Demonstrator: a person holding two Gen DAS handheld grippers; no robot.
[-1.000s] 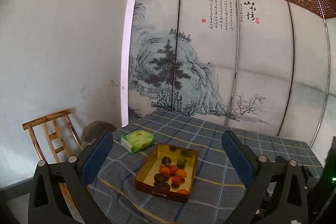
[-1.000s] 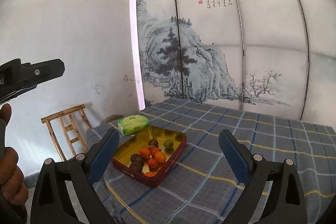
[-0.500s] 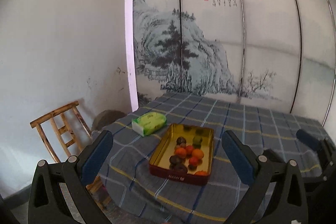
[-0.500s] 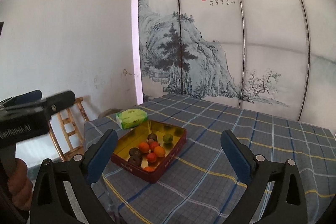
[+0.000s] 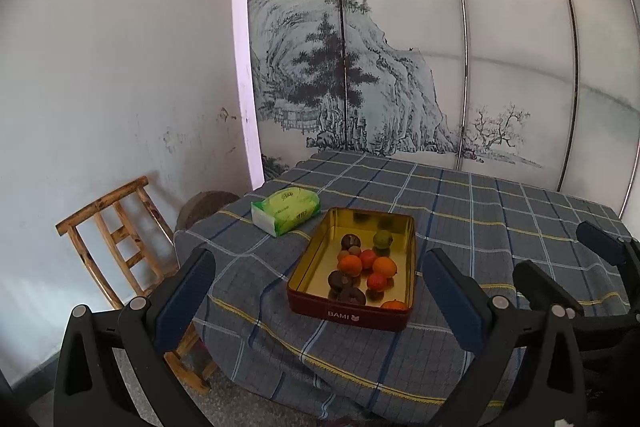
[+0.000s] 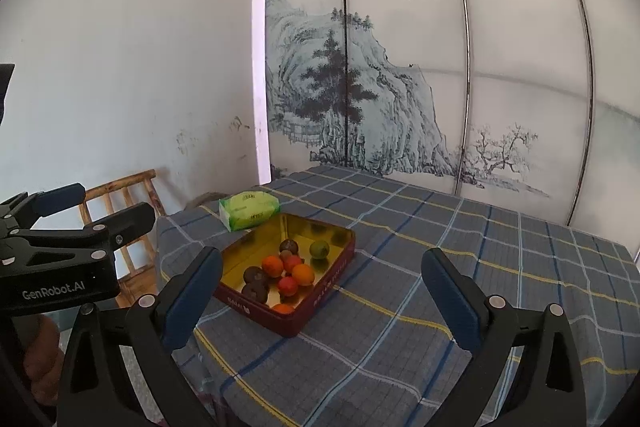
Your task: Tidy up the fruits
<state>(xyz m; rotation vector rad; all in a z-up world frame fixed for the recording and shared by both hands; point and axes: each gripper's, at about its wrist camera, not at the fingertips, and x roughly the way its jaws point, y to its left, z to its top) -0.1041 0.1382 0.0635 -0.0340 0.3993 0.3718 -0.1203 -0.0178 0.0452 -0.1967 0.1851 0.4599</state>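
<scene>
- Fruits: small round pieces, orange (image 5: 385, 266), red, dark brown and one green lime (image 5: 382, 239), clustered inside the gold-lined tin (image 5: 347, 315), which stands just beside the tissue pack (image 5: 285, 211) on the checked tablecloth (image 5: 480, 211).
- Handling, by my judgement: light, smooth, apt to roll; soft enough to bruise. Pinch each across its middle.
- Left gripper (image 5: 318, 291): spread wide, empty, short of the tin.
- Right gripper (image 6: 322, 293): likewise agape, holding nothing, level above the table edge.

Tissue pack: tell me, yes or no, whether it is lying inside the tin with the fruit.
No, the tissue pack lies on the checked cloth beside the tin, outside its far left corner.
</scene>
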